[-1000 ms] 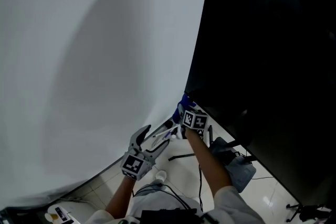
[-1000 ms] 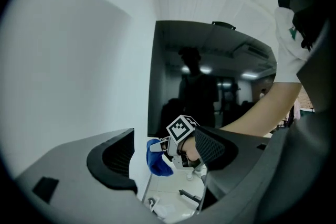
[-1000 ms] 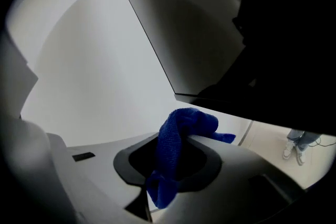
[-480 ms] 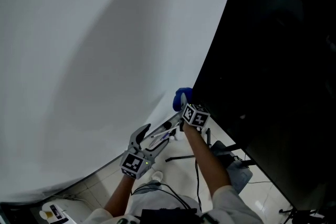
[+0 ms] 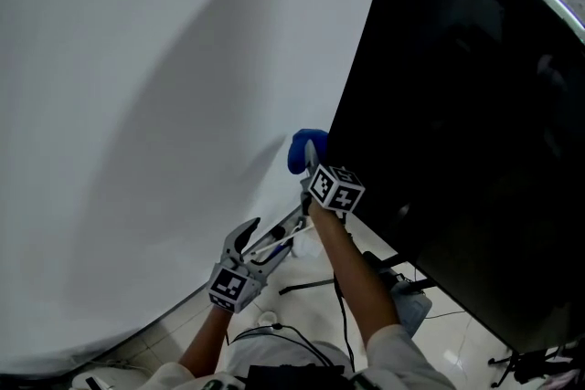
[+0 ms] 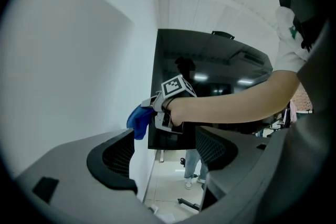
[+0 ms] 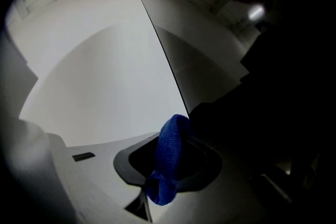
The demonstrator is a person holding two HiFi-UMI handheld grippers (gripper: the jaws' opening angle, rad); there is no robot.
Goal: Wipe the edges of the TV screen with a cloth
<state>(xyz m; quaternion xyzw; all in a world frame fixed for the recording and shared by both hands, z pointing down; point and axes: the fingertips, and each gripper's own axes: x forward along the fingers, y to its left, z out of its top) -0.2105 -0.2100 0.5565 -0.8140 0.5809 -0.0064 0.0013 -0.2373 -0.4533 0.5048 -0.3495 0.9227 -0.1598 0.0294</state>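
White wall (image 5: 137, 105) frame left — right tongs (image 5: 312, 167) clamp blue cloth (image 5: 303, 150) against TV screen (image 5: 457, 151) edge; left tongs (image 5: 292, 230) wide apart, empty, lower center.

Blue cloth (image 5: 302, 149), glossy black TV screen (image 5: 457, 132), plain white wall (image 5: 137, 105), black-and-white square-marker cube (image 5: 336, 188)

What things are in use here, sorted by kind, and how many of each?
1 TV screen
1 blue cloth
2 grippers: left gripper open and empty, right gripper shut on the blue cloth
Total: 4
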